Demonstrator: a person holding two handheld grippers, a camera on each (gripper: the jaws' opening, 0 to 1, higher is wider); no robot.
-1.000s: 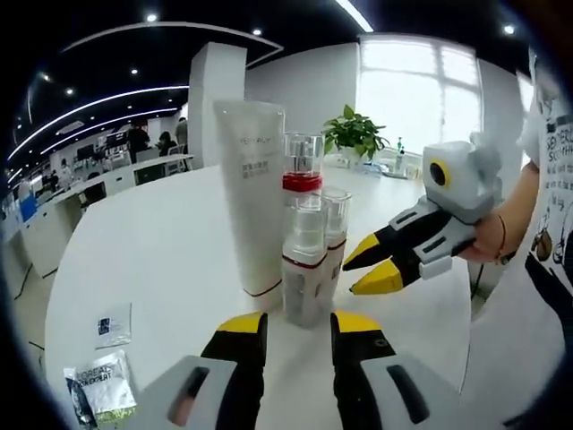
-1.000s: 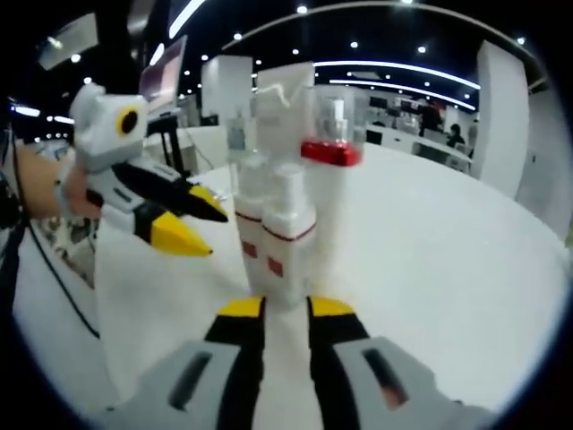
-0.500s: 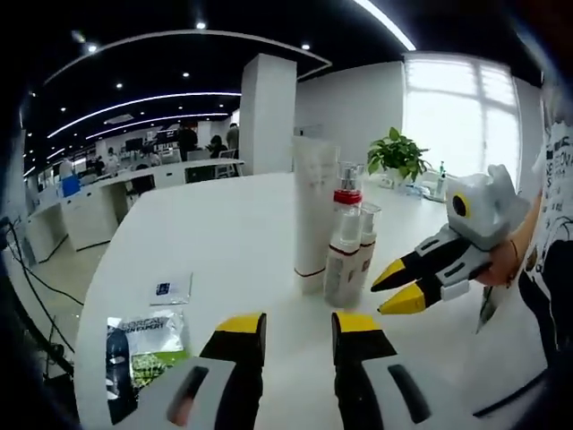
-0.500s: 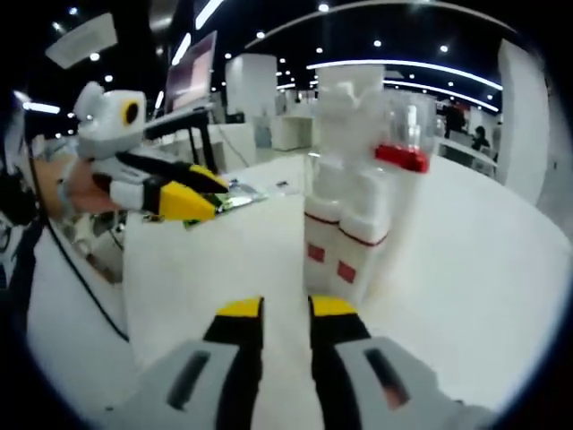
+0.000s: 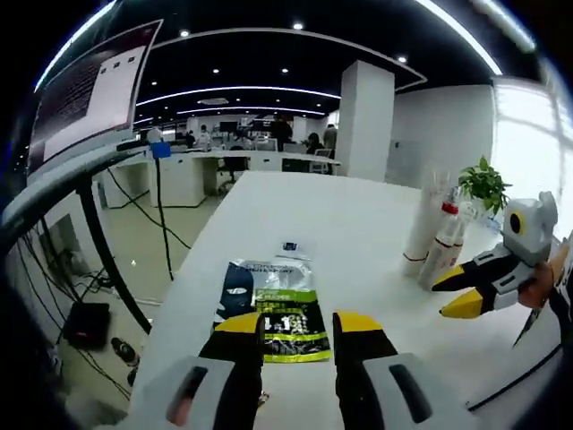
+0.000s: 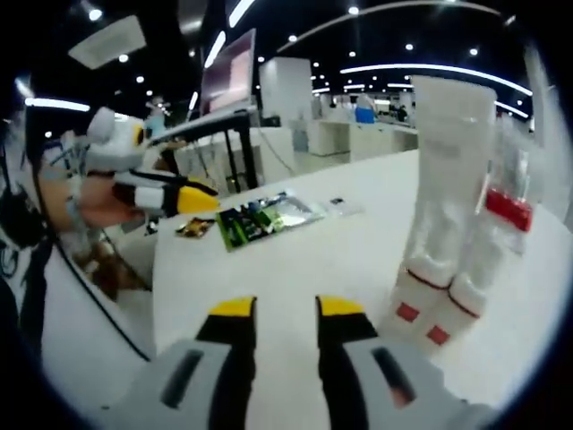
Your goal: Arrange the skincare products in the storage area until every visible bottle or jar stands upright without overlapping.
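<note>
The skincare group stands upright and close together on the white table point(image 5: 358, 215): a tall white tube point(image 6: 450, 170), two small white bottles with red squares point(image 6: 421, 296), and a clear bottle with a red collar point(image 6: 508, 208). In the left gripper view the same group is small at the right, the tube point(image 5: 421, 235) beside the red-collared bottle point(image 5: 445, 244). My left gripper point(image 5: 297, 327) is open over a green and black sachet point(image 5: 273, 306), holding nothing. My right gripper point(image 6: 286, 309) is open, left of the bottles and apart from them. Each gripper also shows in the other's view, the right gripper point(image 5: 461, 291) and the left gripper point(image 6: 192, 199).
A small sachet point(image 5: 288, 247) lies beyond the green one. Several sachets point(image 6: 269, 215) lie near the table's edge. A monitor point(image 5: 89, 90) on a stand with hanging cables rises at the left. A potted plant point(image 5: 483, 184) stands behind the bottles. A hand point(image 6: 98, 206) holds the left gripper.
Both grippers have drawn back from the bottles, which now look smaller and off to the side. The left view has swung toward the sachets and table edge. The bottles stay upright.
</note>
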